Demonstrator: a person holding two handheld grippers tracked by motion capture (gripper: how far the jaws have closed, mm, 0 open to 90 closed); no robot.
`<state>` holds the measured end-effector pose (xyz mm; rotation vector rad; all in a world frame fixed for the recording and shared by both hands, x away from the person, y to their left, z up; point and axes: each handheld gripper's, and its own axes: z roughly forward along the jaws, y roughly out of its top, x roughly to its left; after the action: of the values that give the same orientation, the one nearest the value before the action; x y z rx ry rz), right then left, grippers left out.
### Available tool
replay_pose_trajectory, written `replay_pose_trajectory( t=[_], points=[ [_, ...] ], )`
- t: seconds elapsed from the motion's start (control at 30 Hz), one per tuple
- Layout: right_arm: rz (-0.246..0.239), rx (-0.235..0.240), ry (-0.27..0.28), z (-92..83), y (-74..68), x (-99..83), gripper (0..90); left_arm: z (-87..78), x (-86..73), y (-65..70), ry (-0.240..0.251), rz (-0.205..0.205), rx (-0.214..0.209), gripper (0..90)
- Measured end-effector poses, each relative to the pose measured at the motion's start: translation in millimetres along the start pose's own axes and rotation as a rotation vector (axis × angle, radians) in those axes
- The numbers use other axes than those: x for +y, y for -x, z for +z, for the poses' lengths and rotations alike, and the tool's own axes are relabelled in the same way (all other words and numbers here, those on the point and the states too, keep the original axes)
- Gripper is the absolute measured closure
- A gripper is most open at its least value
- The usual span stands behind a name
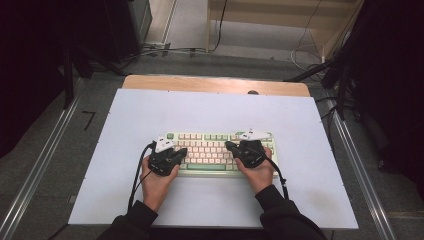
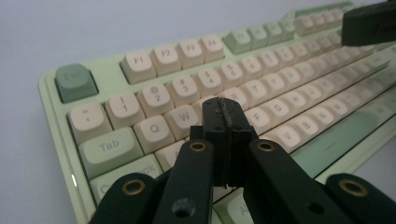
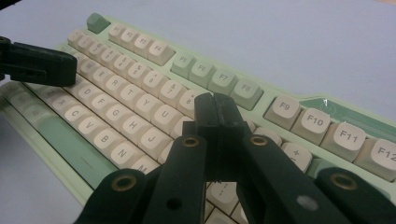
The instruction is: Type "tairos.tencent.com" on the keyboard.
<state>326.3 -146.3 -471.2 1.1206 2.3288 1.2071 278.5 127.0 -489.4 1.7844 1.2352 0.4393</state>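
Observation:
A pale green keyboard [image 1: 210,150] with cream keys lies in the middle of a white mat. My left gripper [image 1: 184,150] is shut and empty, its tips over the keyboard's left half. Seen from the left gripper view, the closed jaws of the left gripper [image 2: 224,105] hover just above the keyboard [image 2: 187,70] near the W and E keys. My right gripper [image 1: 227,145] is shut too, over the right half. The right gripper [image 3: 215,100] points at the keys on the keyboard [image 3: 140,84] below the number row. Each view catches the other gripper's tip: the right gripper [image 2: 369,23] and the left gripper [image 3: 39,63].
The white mat [image 1: 150,110] covers most of a wooden table [image 1: 215,84]. Metal rails [image 1: 45,160] run along both sides on the floor. Cables and dark equipment sit beyond the far edge.

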Motion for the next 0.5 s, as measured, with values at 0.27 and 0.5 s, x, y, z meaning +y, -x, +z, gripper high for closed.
replay_pose_trajectory(
  t=[0.27,0.5],
  points=[
    [0.007,0.001,0.004,-2.3,1.9,-0.2,88.3,-5.3,2.2,-9.1,0.04,-0.041,0.008,90.0],
    [0.01,0.006,0.001,-2.8,2.2,-2.2,88.3,-3.8,1.3,-10.4,0.037,-0.047,0.009,90.0]
  ],
)
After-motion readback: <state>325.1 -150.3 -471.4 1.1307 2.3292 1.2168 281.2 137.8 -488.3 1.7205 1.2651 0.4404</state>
